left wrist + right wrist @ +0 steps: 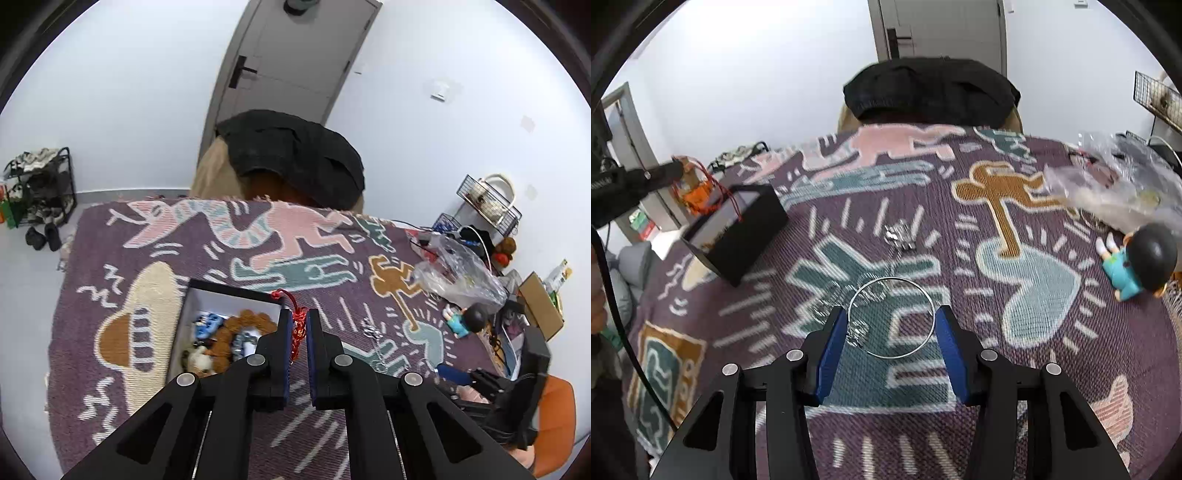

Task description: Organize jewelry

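**Jewelry on patterned rug: red cord piece and silver hoop both gripped**

A purple woven rug [960, 369] with cartoon figures is seen covering the table, backed by white walls and a grey door [295, 55]. All positions below are given relative to the black box [738, 236].

The left gripper [296, 334] is seen clenched on a red cord bracelet [298, 332]; the beaded part is pinched between the blue pads and the cord loops up past the fingertips. The piece is held above the rug at the box's near right corner, just outside the rim. From the right wrist view, red cord is seen trailing down over the box's open top.

The right gripper [891, 317] is seen holding a thin silver hoop [892, 317]; both pads touch its sides. The hoop is held well to the right of the box and nearer the camera. A small charm hangs at the hoop's left side.

Inside the box [184, 325], a brown bead bracelet [236, 328] and small blue items are noted. A silver cluster [899, 236] lies on the rug right of the box. Further right, a doll [1137, 258] and a clear plastic bag [1108, 192] are recorded.
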Demonstrator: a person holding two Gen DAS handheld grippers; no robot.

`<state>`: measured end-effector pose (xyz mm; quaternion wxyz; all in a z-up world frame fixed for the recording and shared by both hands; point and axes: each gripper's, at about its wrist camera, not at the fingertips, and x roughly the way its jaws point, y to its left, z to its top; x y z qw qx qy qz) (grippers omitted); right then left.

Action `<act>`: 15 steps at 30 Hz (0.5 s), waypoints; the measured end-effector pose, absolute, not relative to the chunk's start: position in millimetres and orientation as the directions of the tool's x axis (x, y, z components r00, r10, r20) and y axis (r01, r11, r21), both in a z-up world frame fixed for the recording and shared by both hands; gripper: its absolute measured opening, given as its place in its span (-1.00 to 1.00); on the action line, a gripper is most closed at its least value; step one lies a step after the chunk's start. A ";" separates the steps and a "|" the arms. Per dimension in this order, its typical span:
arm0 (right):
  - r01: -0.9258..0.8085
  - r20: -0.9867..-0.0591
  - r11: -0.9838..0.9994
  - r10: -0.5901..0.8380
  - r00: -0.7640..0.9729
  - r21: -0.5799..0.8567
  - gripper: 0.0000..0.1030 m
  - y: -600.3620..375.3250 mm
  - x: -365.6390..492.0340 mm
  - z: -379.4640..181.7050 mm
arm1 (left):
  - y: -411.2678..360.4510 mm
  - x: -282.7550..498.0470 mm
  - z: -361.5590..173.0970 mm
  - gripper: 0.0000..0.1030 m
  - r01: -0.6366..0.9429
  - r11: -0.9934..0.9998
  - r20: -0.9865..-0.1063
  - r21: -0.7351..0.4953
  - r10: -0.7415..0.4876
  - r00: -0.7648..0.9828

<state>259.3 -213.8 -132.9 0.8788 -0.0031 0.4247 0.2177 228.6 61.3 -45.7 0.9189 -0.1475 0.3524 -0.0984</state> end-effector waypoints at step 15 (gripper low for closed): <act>-0.476 -0.685 0.851 0.484 0.545 0.222 -0.03 -165.1 261.9 -93.9 | 106.2 232.5 -74.8 0.12 -0.060 0.923 -0.681 -0.380 -0.235 0.694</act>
